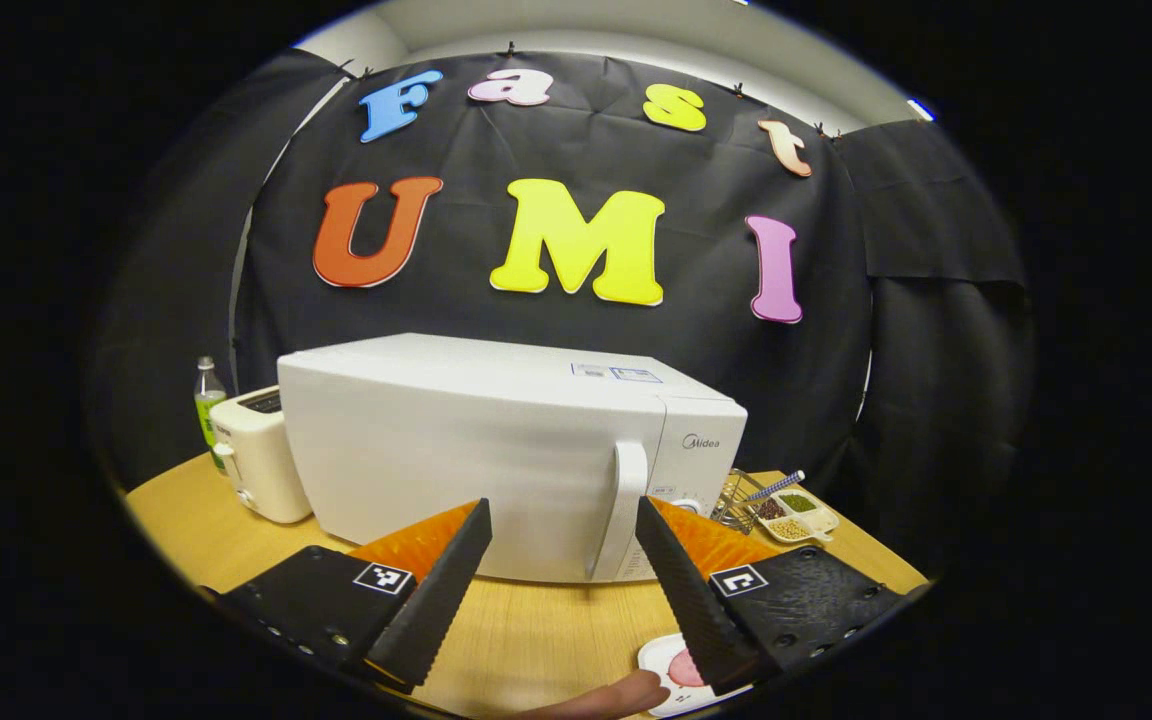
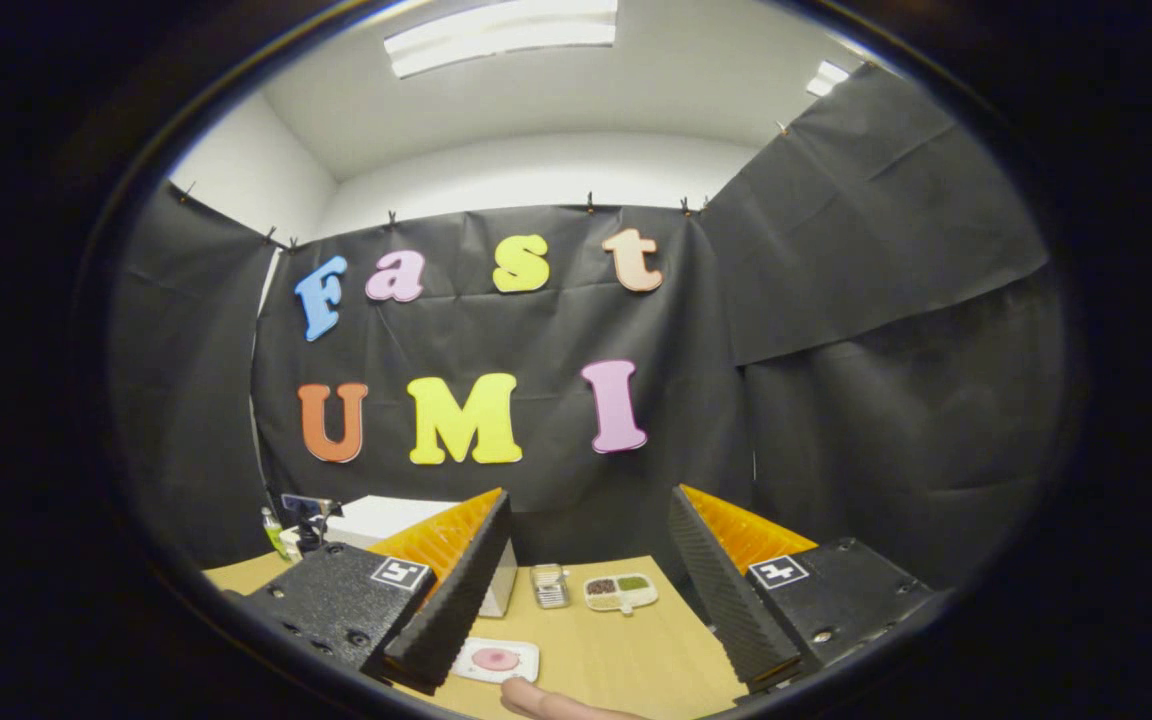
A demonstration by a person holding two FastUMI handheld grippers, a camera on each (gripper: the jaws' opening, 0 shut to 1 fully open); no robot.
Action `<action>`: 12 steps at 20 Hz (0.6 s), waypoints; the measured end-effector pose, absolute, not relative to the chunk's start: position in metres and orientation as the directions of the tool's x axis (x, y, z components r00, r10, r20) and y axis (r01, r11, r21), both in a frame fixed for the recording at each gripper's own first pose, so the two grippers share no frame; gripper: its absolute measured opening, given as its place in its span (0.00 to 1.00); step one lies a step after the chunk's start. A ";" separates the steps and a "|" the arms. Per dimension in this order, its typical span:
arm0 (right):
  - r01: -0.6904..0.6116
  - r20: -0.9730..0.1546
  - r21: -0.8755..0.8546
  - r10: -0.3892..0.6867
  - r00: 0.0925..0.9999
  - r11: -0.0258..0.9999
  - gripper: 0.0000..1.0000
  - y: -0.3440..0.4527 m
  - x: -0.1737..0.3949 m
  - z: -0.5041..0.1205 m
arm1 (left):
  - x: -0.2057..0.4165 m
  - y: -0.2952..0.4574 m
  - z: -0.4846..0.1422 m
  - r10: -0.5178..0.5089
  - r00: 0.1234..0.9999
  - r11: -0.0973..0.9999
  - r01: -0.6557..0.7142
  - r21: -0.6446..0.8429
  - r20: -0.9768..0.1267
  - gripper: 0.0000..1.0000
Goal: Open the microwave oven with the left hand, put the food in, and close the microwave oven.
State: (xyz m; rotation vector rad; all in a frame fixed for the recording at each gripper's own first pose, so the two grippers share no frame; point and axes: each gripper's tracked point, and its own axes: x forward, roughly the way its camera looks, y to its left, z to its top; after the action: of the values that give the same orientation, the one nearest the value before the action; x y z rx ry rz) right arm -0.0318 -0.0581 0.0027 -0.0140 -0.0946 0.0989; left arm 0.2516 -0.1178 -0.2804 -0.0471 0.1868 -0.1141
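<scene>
The white microwave (image 1: 456, 450) stands shut on the wooden table (image 1: 536, 630), with its vertical door handle (image 1: 621, 510) near the right side of the door. My left gripper (image 1: 561, 507) is open, a short way in front of the door, and the handle shows just inside its right finger. A small white plate with pink food (image 1: 678, 668) lies on the table by that finger. In the right gripper view the same plate (image 2: 496, 660) lies low between the fingers of my open right gripper (image 2: 588, 497), which holds nothing. Part of the microwave (image 2: 376, 517) shows behind its left finger.
A white toaster (image 1: 256, 450) and a green-labelled bottle (image 1: 208, 400) stand left of the microwave. A wire rack (image 1: 736, 500) and a divided dish of beans (image 1: 796, 515) sit to its right. A person's fingertip (image 1: 616, 695) rests at the table's near edge.
</scene>
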 end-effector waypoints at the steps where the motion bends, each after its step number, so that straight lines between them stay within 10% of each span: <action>1: -0.098 0.095 -0.023 0.100 0.990 0.995 1.00 -0.061 -0.032 0.002 | 0.260 -0.122 -0.288 -0.116 0.977 0.993 0.109 -0.050 -0.181 0.93; 12: -0.071 0.077 -0.038 0.074 0.994 0.997 1.00 -0.097 -0.022 -0.014 | 0.306 -0.157 -0.326 -0.103 0.980 0.995 0.105 0.003 -0.171 0.92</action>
State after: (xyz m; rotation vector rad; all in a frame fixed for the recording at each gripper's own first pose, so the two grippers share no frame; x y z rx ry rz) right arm -0.0219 -0.0971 -0.0140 -0.0352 -0.0787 0.0726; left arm 0.3057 -0.1569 -0.3257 0.0116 0.1720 -0.1042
